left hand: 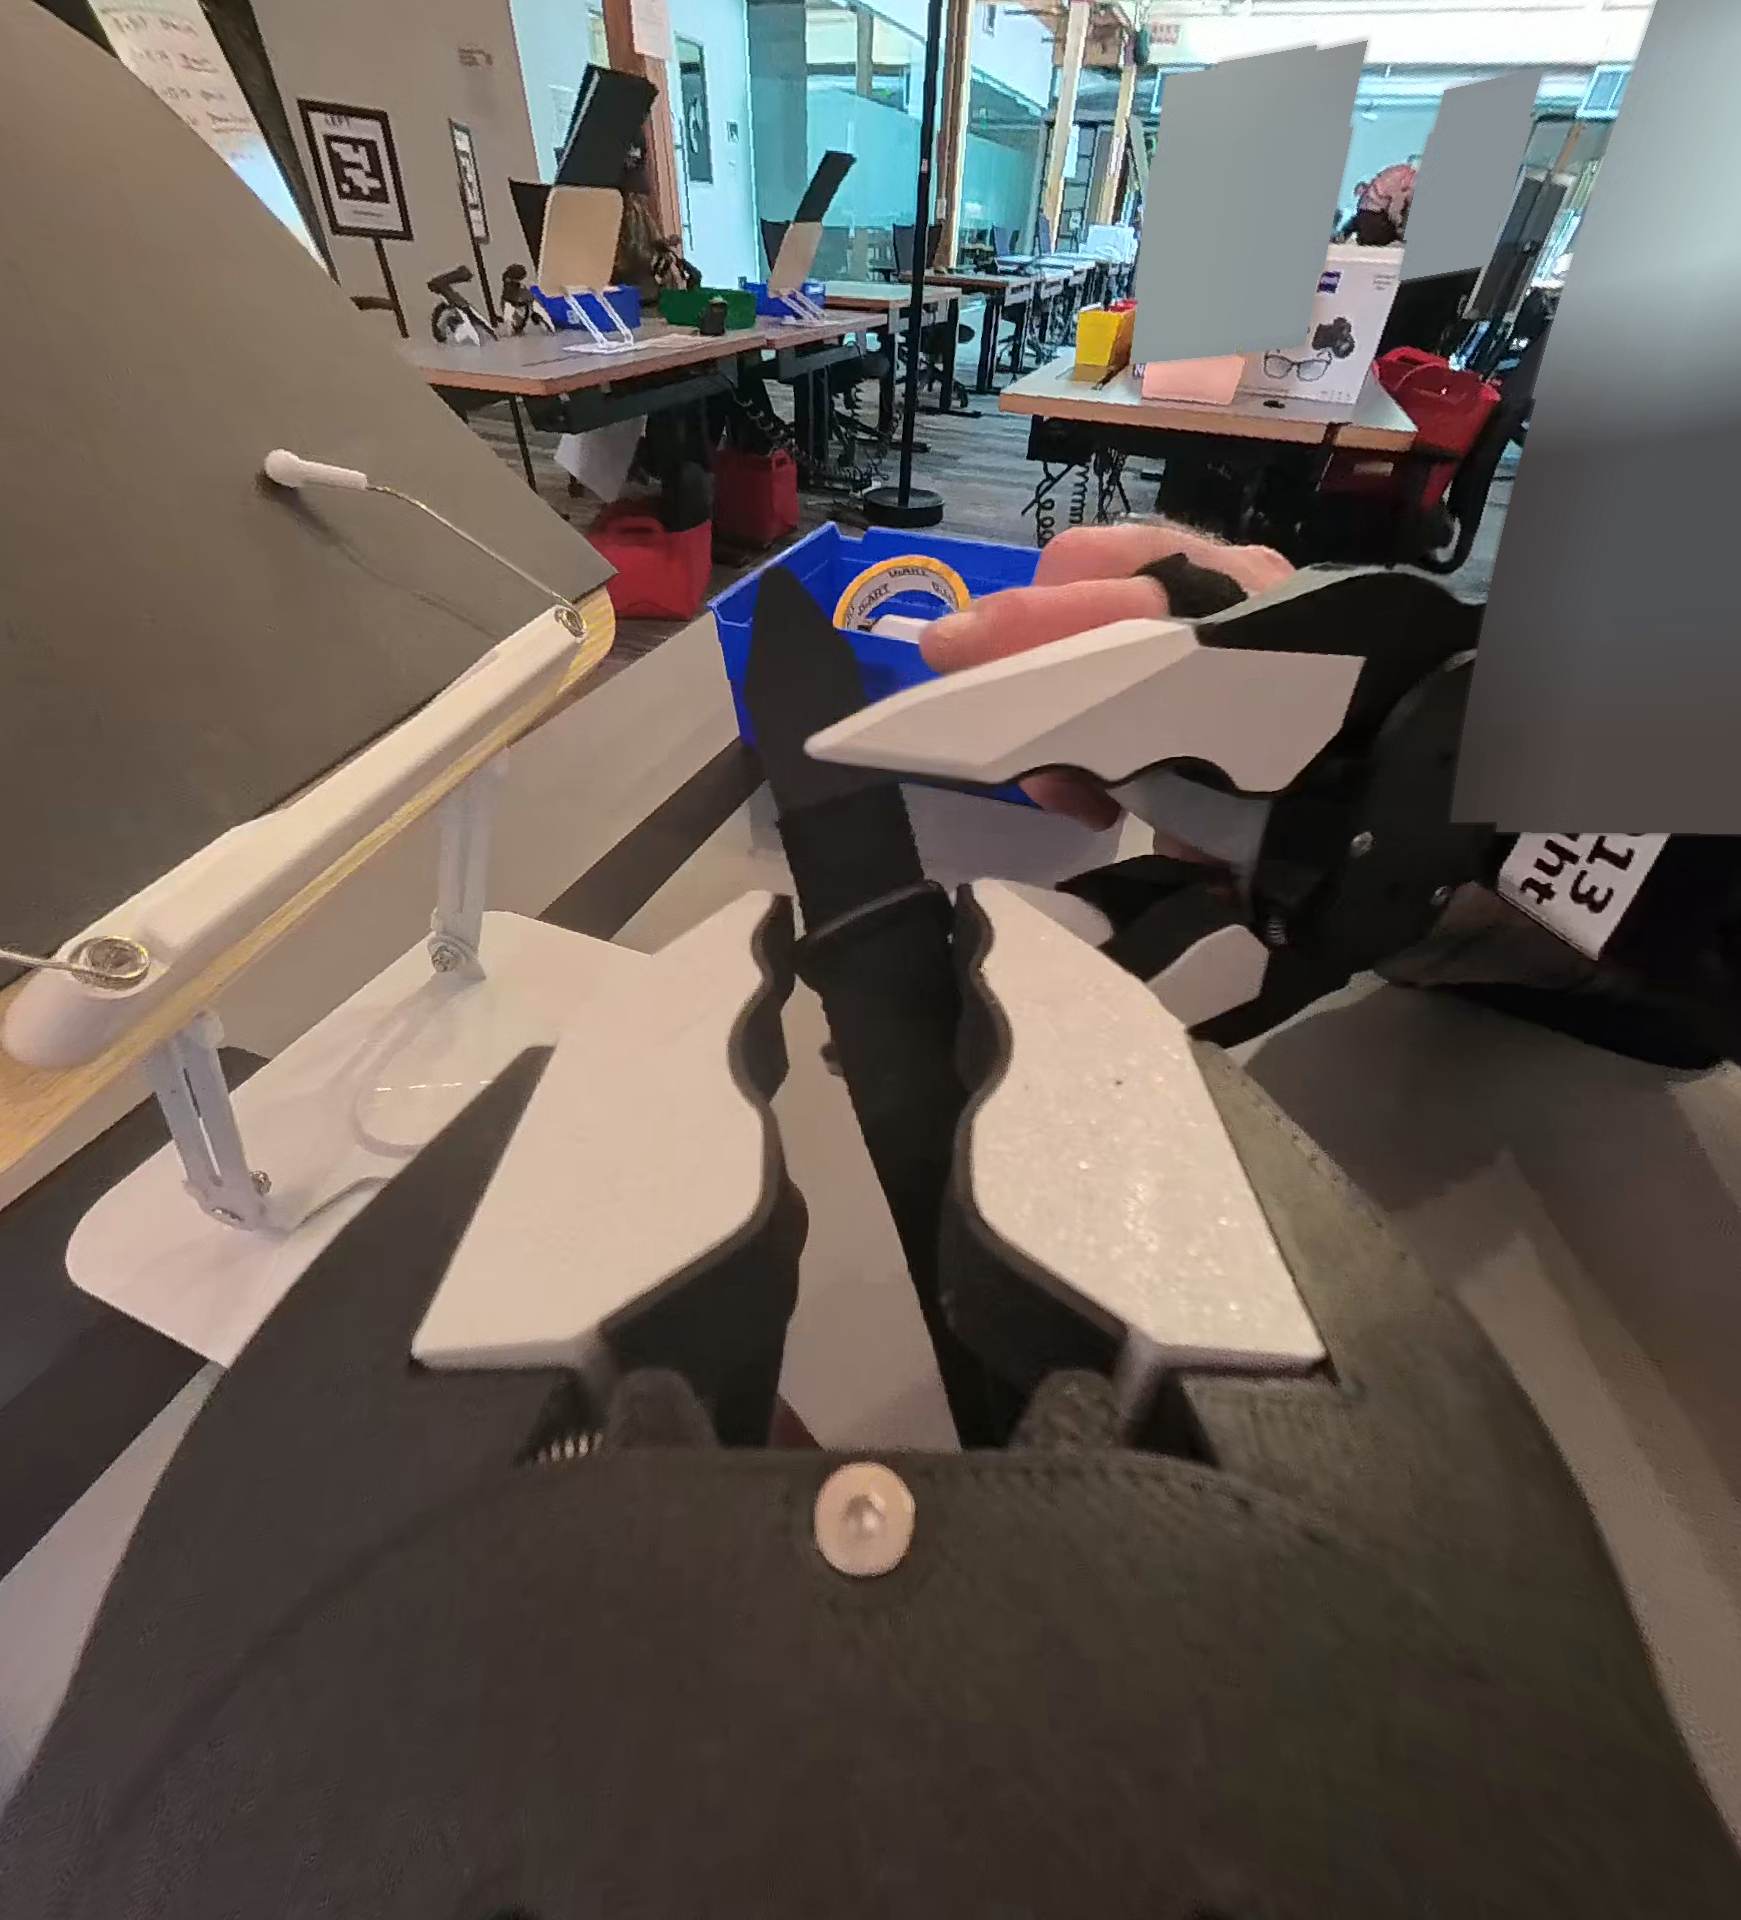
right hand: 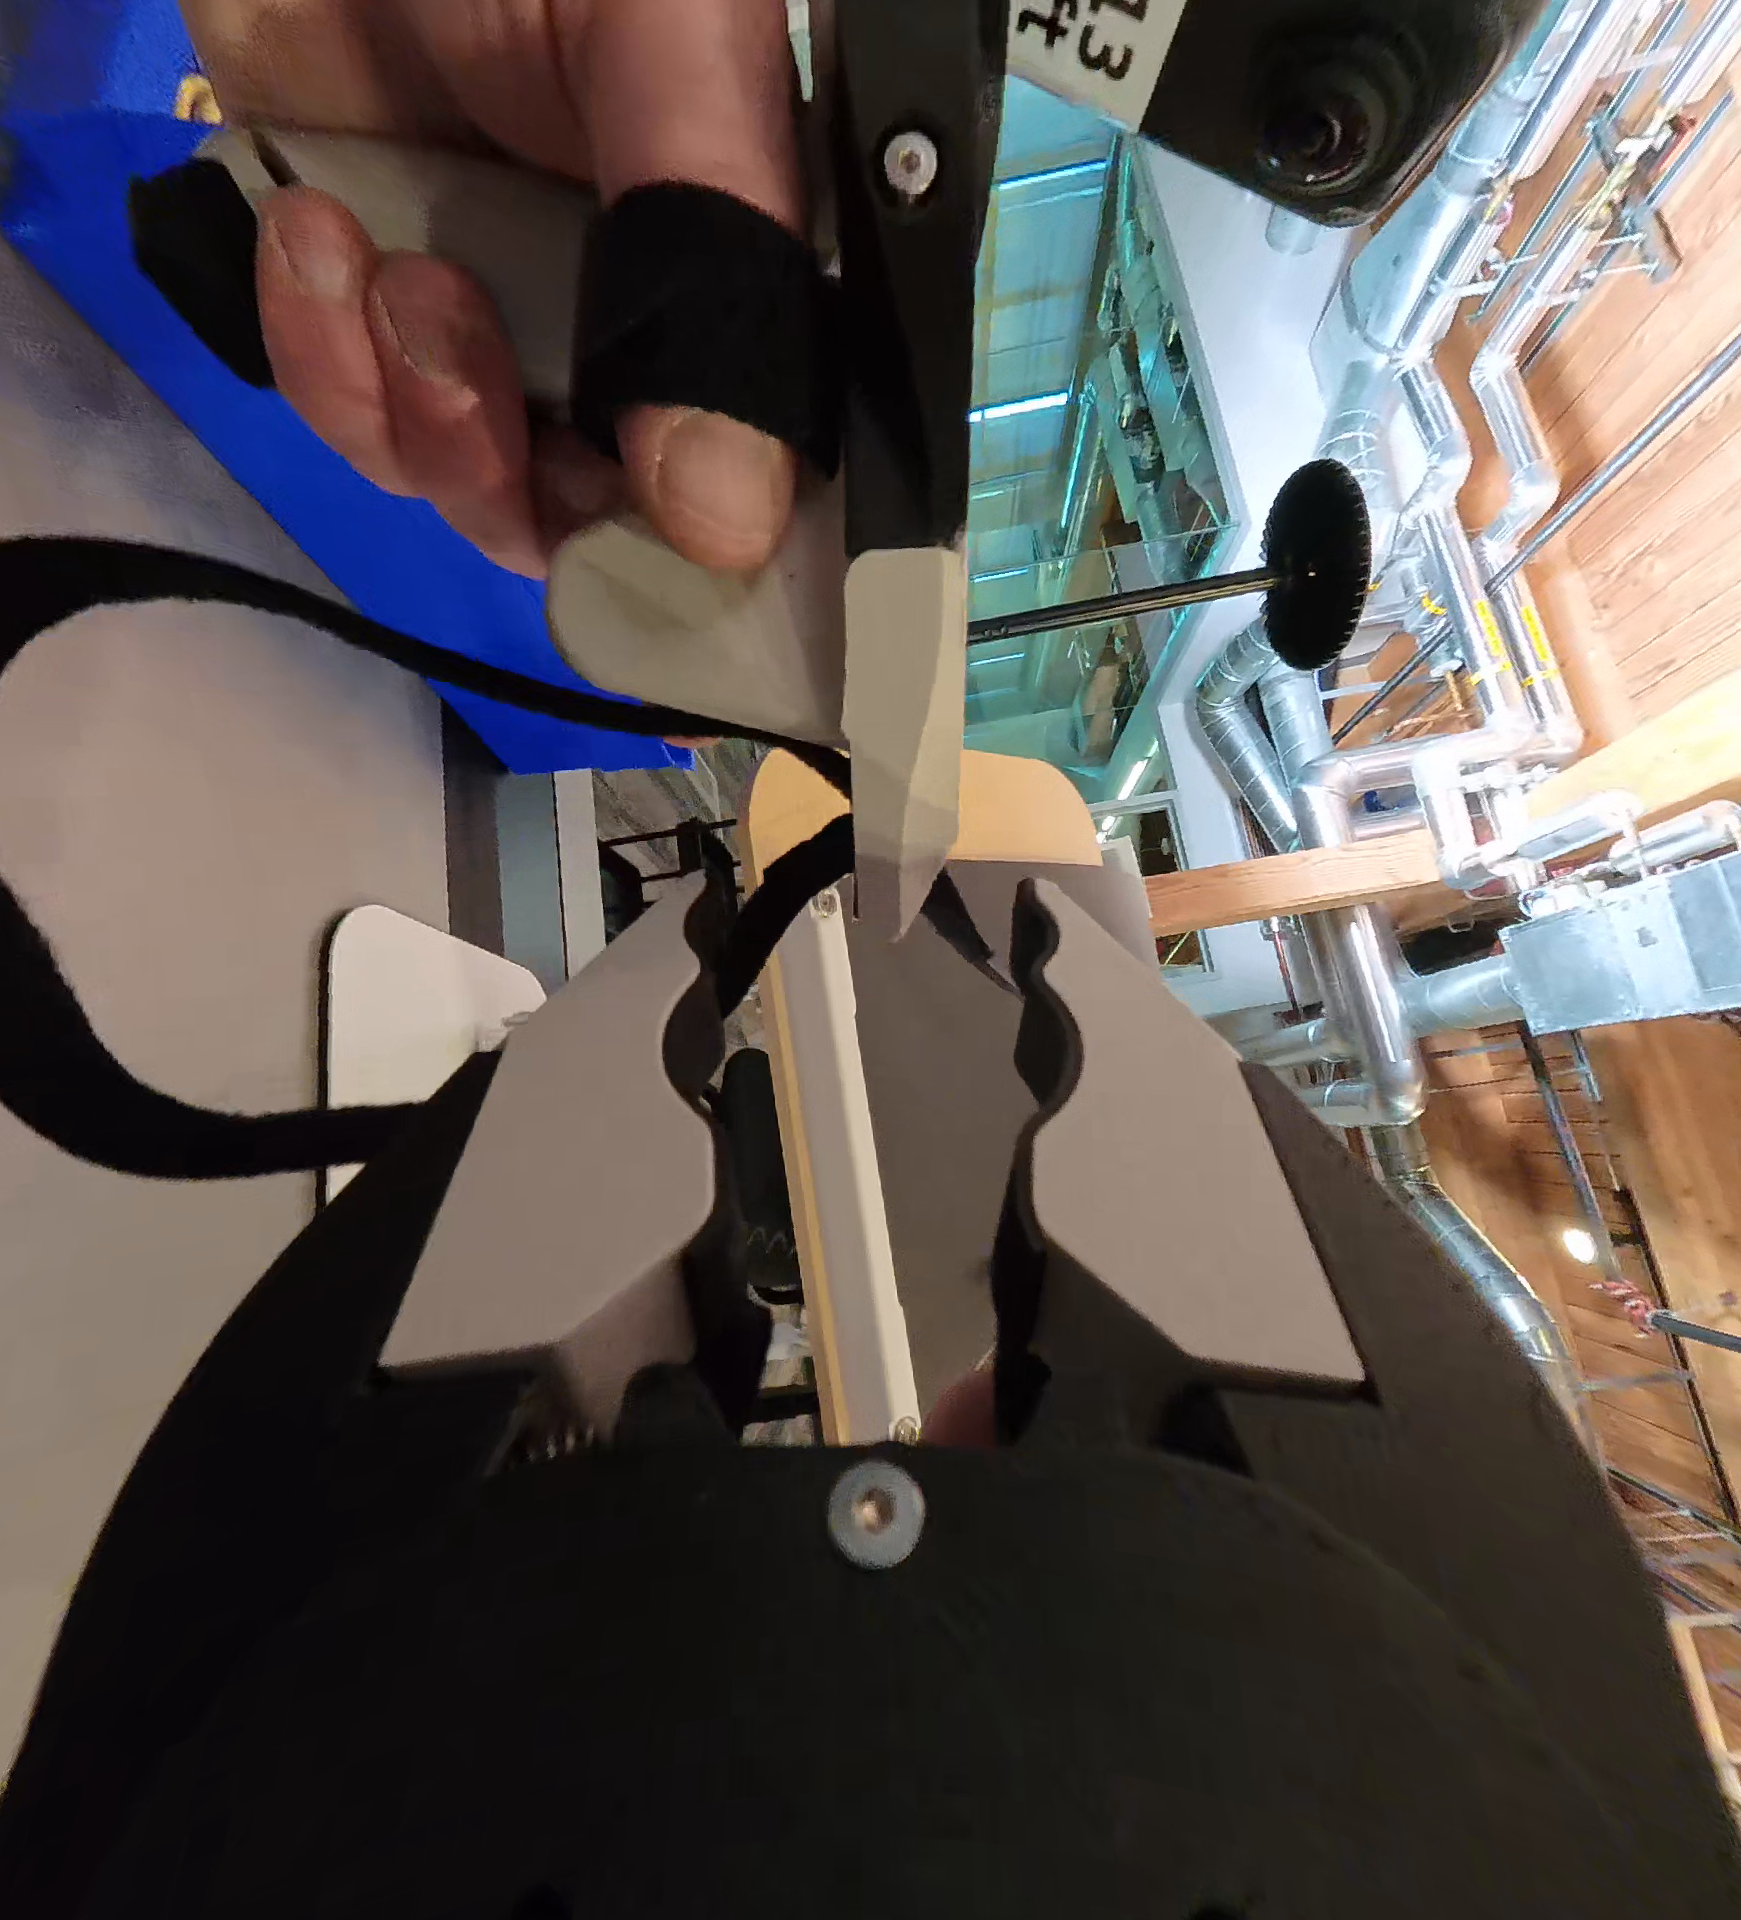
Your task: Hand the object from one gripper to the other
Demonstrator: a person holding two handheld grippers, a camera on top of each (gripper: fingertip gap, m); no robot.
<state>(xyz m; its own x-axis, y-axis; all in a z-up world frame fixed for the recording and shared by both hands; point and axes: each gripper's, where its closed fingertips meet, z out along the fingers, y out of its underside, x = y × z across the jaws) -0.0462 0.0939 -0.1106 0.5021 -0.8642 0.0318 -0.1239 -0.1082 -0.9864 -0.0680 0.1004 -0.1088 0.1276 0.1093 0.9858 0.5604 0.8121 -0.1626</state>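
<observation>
A black fabric strap (left hand: 850,862) stands pinched between the left claw's (left hand: 871,935) fingertips, its pointed end upward.

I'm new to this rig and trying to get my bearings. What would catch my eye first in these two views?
First, the black strap, pinched at mid-frame between the left gripper's white fingers and rising in front of the blue bin. Next, the right gripper, reaching in from the right with its fingertip at the strap. In the right wrist view the strap's loose end sweeps in a big loop to the left.
</observation>
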